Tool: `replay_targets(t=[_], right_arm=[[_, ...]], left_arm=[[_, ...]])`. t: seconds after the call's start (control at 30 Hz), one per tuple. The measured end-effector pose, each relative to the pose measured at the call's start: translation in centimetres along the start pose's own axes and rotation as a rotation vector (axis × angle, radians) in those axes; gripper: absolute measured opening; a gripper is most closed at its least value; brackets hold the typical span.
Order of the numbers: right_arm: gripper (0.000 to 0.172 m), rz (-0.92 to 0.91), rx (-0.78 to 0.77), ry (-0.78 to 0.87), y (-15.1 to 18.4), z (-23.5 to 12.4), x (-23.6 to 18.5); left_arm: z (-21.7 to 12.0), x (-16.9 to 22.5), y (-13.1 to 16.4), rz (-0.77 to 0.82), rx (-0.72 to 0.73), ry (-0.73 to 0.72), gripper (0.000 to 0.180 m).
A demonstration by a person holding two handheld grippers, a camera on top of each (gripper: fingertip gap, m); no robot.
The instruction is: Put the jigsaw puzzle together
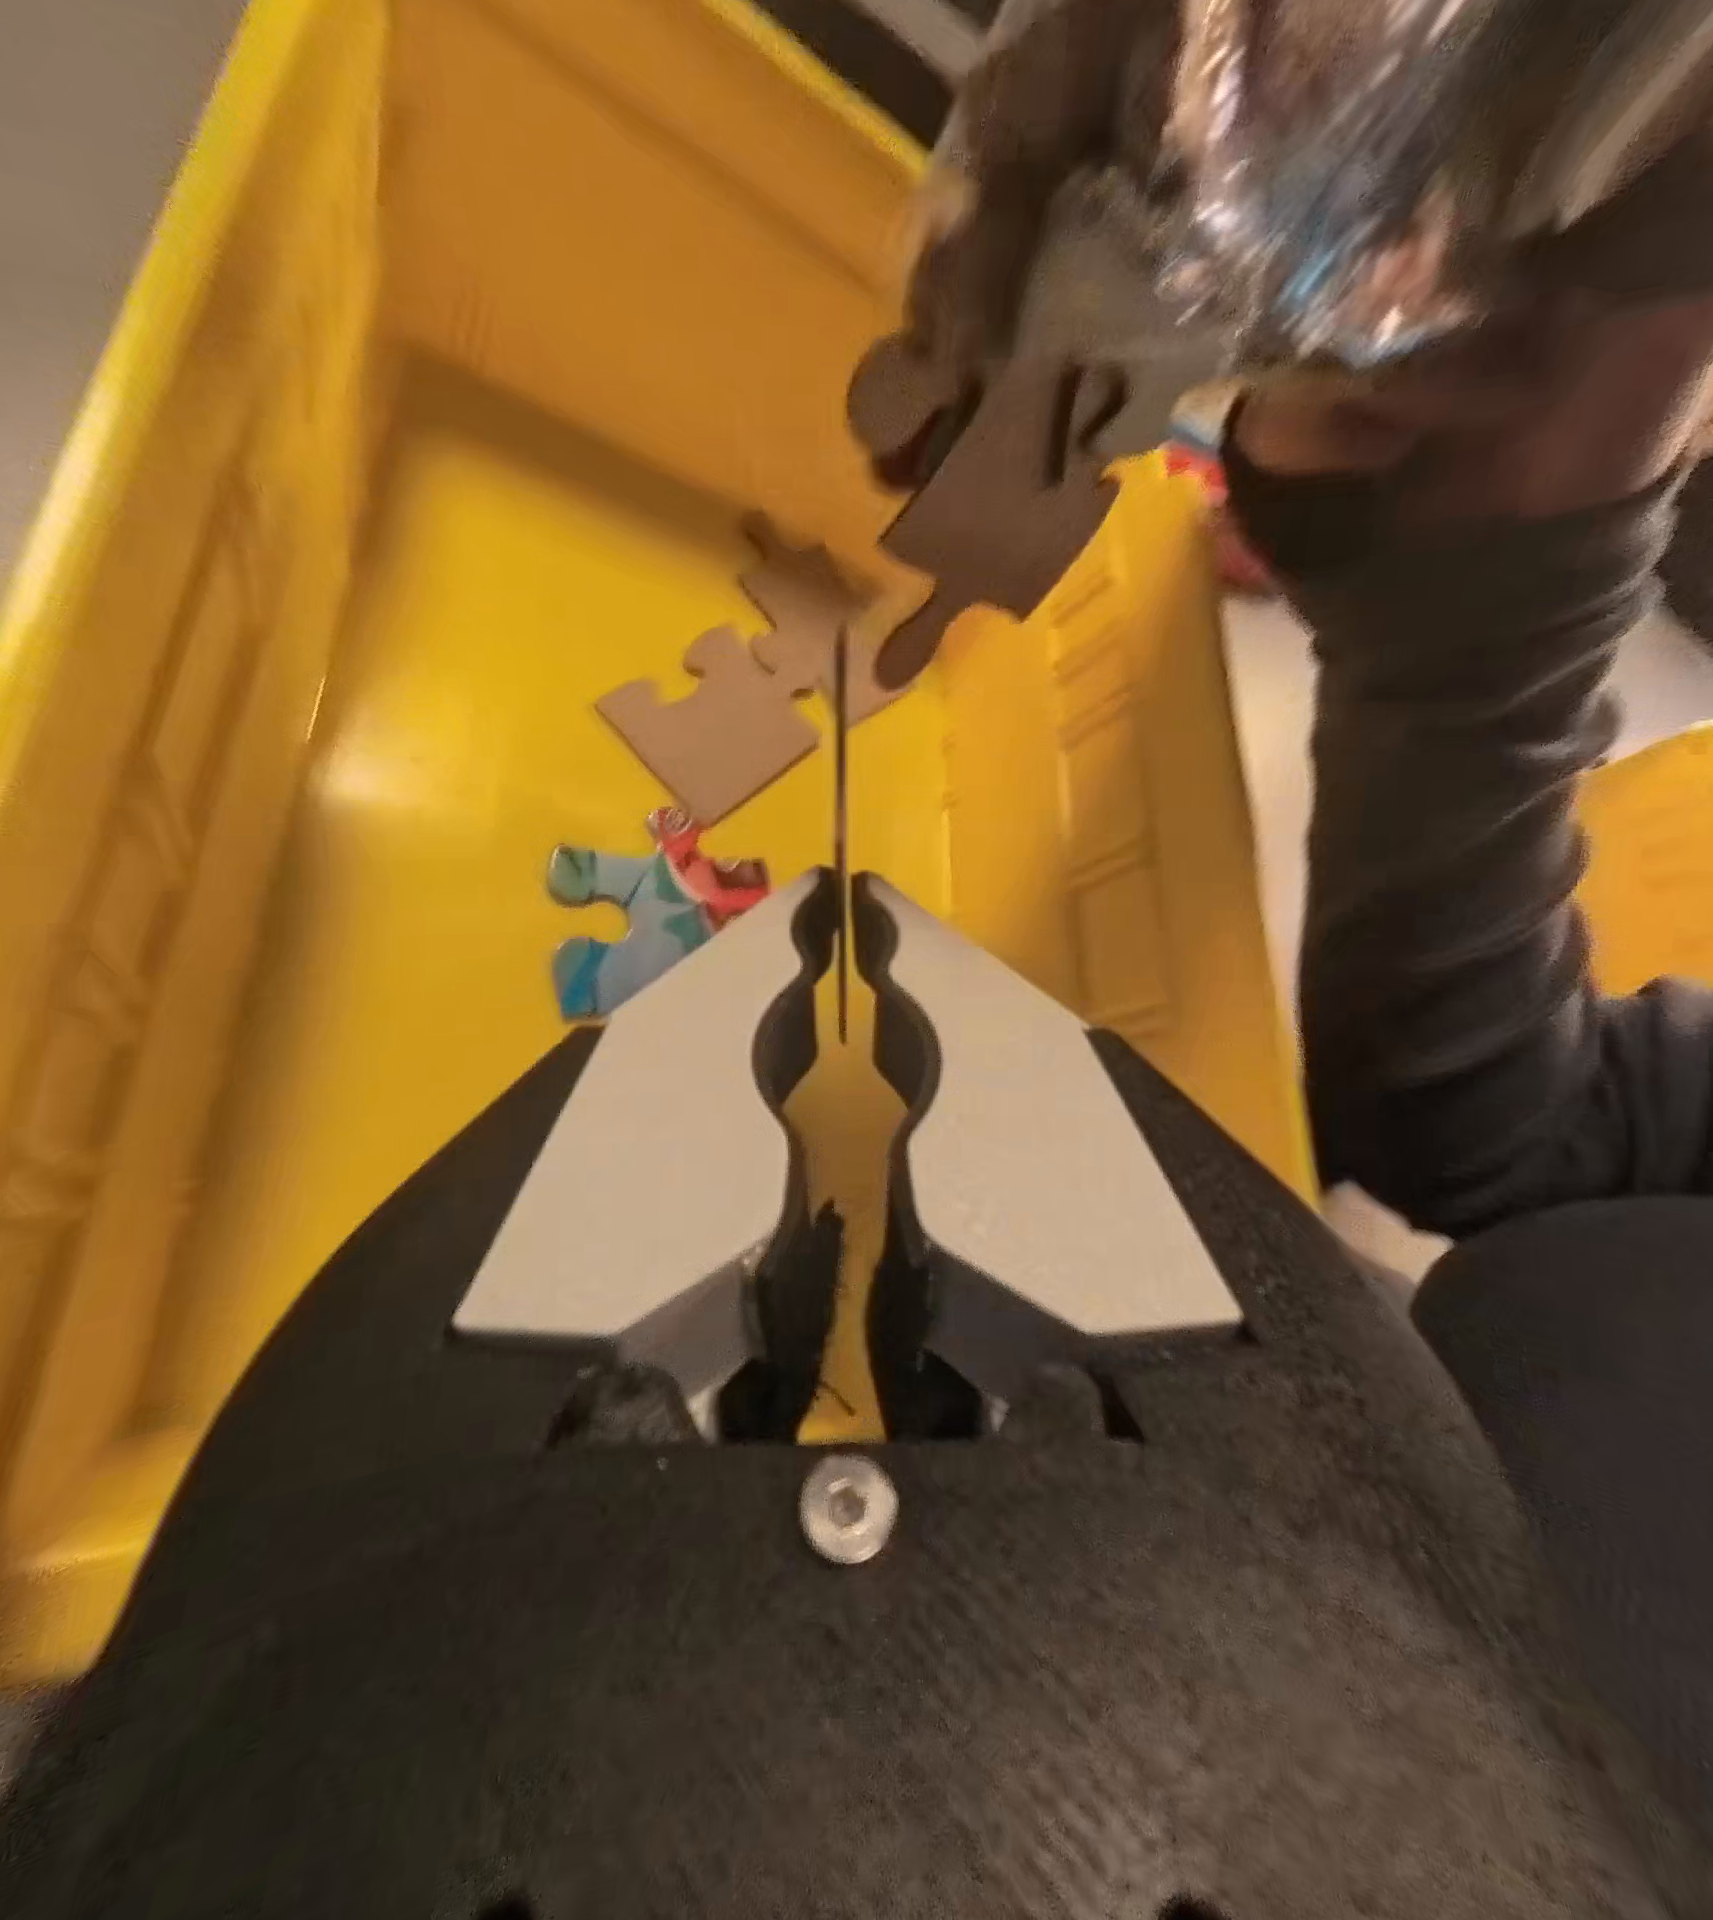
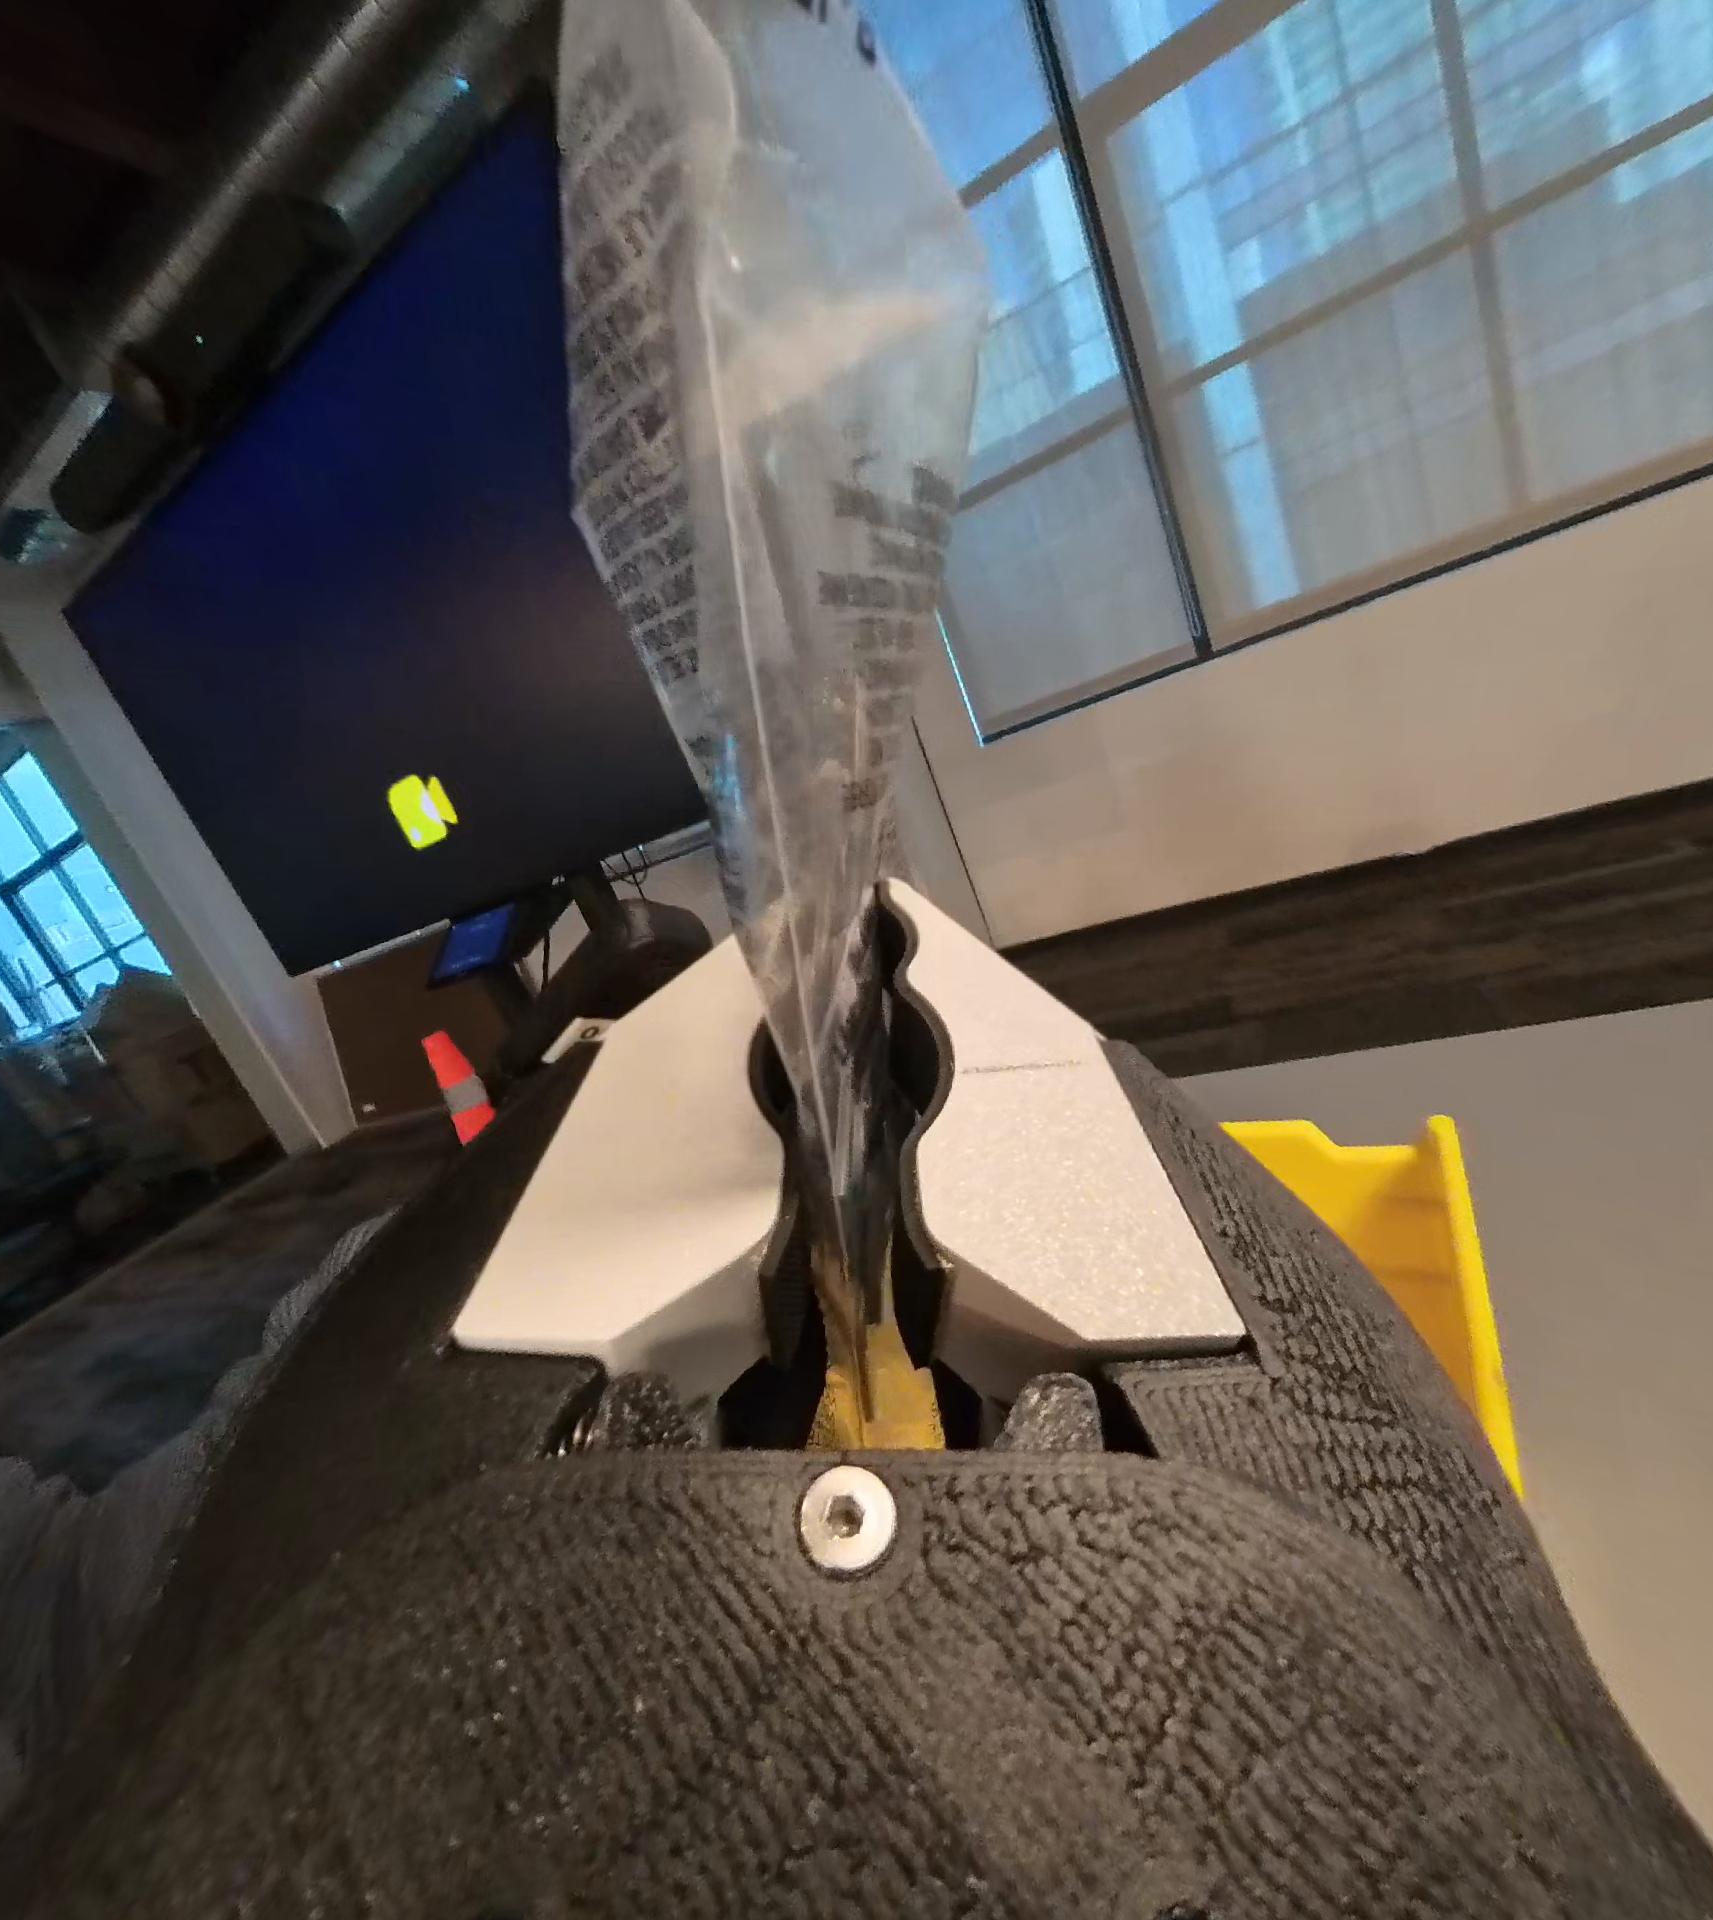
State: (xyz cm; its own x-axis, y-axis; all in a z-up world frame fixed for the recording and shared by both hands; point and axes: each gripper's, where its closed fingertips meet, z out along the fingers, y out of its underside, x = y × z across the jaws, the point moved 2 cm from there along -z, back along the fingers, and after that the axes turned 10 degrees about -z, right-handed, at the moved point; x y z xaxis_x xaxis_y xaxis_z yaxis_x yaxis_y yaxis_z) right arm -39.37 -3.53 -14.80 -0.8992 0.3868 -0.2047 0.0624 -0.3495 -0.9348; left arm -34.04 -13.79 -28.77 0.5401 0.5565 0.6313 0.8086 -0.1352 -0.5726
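Observation:
My left gripper (image 1: pixel 839 883) is inside a yellow bin (image 1: pixel 519 312) and is shut on a thin puzzle piece (image 1: pixel 841 748) seen edge-on, sticking straight out of the pads. Two joined brown-backed pieces (image 1: pixel 717 727) and a coloured piece (image 1: pixel 623 914) lie on the bin floor ahead. More brown-backed pieces (image 1: pixel 997 520) hang blurred from a crinkled clear bag (image 1: pixel 1351 156) at the upper right. In the right wrist view my right gripper (image 2: pixel 867 914) is shut on that clear printed plastic bag (image 2: pixel 779 416) and holds it raised.
A person's dark sleeve (image 1: pixel 1454 831) crosses the bin's right wall. A second yellow bin (image 1: pixel 1704 862) stands beyond it, and its corner also shows in the right wrist view (image 2: pixel 1403 1247). A large dark screen (image 2: pixel 364 623), an orange cone (image 2: pixel 457 1086) and windows (image 2: pixel 1403 312) are behind. One gripper's finger ends stand about 20 cm off the other's.

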Motion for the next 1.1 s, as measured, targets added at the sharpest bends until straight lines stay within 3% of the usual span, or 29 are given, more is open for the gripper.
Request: replay_targets(t=[0.03,0.13,0.17,0.2,0.23,0.27,0.3,0.33,0.4,0.7,0.8,0.97,1.07,1.1], right_arm=[[0.005,0.002,0.011,-0.003,-0.2,-0.1,-0.1],[0.006,0.061,0.050,-0.071,-0.7,-0.2,-0.7],[0.006,0.080,0.063,-0.090,-0.8,-0.2,-0.8],[0.006,0.098,0.067,-0.108,-0.8,-0.2,-0.9],[0.005,0.115,0.069,-0.124,-0.7,-0.2,-1.0],[0.006,0.129,0.072,-0.139,-0.7,-0.2,-1.1],[0.006,0.137,0.081,-0.146,-0.9,-0.2,-1.2],[0.006,0.142,0.091,-0.151,-1.1,-0.3,-1.3],[0.006,0.121,0.054,-0.141,-0.9,-0.1,-1.6],[0.006,0.073,0.027,-0.072,-0.5,1.5,-2.3],[0.006,0.095,0.052,-0.060,-0.5,1.7,-2.1],[0.006,0.100,0.028,-0.020,0.6,2.4,-1.6],[0.005,0.061,0.109,0.079,-1.3,0.7,-0.4],[0.006,0.035,0.088,0.103,-1.7,0.0,0.0]], left_arm=[[-0.1,0.5,-0.7,-0.009,0.039,0.026,0.019],[0.0,1.7,-2.7,0.000,0.177,0.108,0.101],[-0.1,2.3,-3.3,0.015,0.230,0.155,0.111],[-0.4,3.1,-4.1,0.028,0.301,0.210,0.111],[-0.8,4.1,-4.8,0.039,0.373,0.291,0.098],[-1.5,5.1,-5.3,0.035,0.433,0.394,0.066],[-2.3,6.2,-5.5,0.024,0.468,0.511,0.018],[-3.0,6.9,-5.4,0.009,0.465,0.618,0.012],[-3.0,6.8,-4.4,-0.029,0.405,0.672,0.011],[-2.7,5.3,-2.2,-0.028,0.236,0.521,0.009],[-3.0,5.1,-2.3,-0.031,0.271,0.493,0.008],[-2.0,3.5,-1.0,0.081,0.140,0.159,0.008],[-2.4,-0.3,1.5,0.150,-0.041,-0.177,0.000],[-2.2,0.3,1.8,0.140,-0.033,-0.119,0.000]])
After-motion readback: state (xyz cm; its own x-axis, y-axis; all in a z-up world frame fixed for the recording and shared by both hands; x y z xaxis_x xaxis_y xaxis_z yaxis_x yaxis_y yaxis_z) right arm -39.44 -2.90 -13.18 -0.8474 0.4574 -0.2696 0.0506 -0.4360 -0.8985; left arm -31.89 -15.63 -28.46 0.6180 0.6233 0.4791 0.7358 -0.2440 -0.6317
